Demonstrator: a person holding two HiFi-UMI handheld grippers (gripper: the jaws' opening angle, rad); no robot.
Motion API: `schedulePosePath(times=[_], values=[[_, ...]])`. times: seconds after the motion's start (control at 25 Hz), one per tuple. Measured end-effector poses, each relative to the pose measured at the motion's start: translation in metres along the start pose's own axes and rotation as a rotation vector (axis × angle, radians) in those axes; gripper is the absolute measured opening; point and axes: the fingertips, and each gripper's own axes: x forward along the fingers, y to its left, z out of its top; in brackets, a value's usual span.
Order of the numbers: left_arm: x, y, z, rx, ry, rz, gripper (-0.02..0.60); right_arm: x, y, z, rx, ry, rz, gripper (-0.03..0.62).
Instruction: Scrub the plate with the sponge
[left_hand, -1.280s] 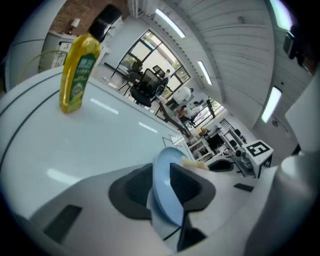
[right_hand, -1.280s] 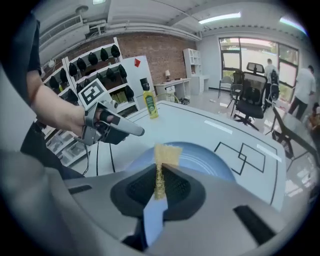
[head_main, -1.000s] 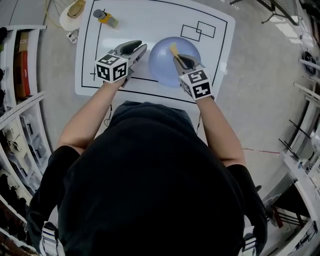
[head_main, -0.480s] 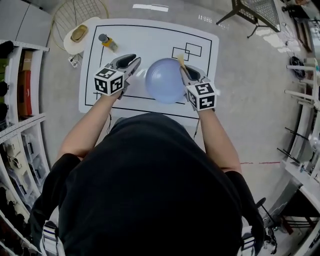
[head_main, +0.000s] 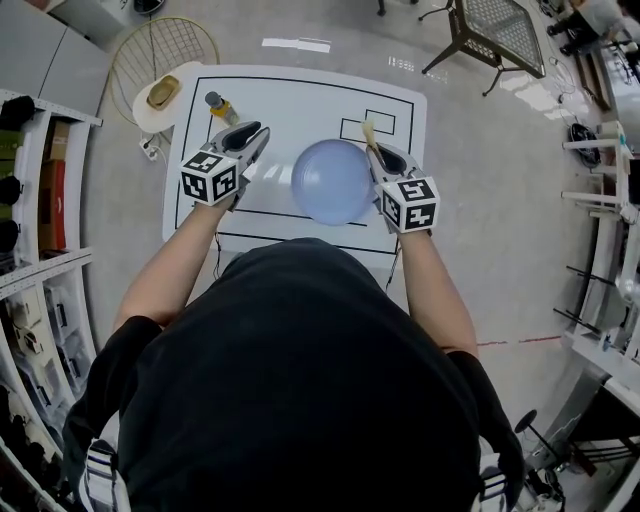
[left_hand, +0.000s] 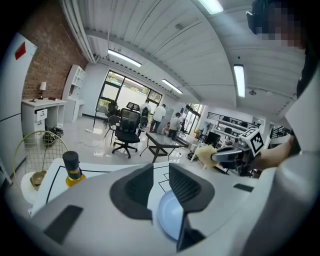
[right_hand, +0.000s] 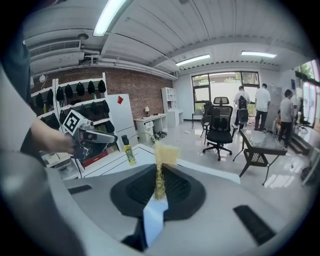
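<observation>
Sponge (right_hand: 166, 152), yellow, clamped in right gripper (right_hand: 159, 187); left gripper (left_hand: 161, 176), just closing, gapes empty near blue plate (head_main: 333, 182).

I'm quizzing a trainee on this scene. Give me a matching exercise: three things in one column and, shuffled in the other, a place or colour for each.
Things:
1. sponge
2. plate
3. bottle

Descriptions:
A. pale blue and round
B. yellow with a dark cap, near the table's far left corner
C. clamped in the right hand-held gripper

Pairs: 1-C; 2-A; 3-B

text: none legible | bottle (head_main: 222, 107) label: too small to read
</observation>
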Motion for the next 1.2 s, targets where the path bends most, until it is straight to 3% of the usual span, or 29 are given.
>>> schedulePosePath(times=[0.72, 1.2], values=[[-0.021, -0.005, 0.016, 0.033, -0.033, 0.000, 0.097, -0.040, -0.013, 0.013, 0.026, -0.070, -0.074, 0.028], [-0.035, -0.001, 0.020, 0.042, -0.038, 0.014, 0.095, -0.047, -0.009, 0.019, 0.028, -0.092, -0.070, 0.028]])
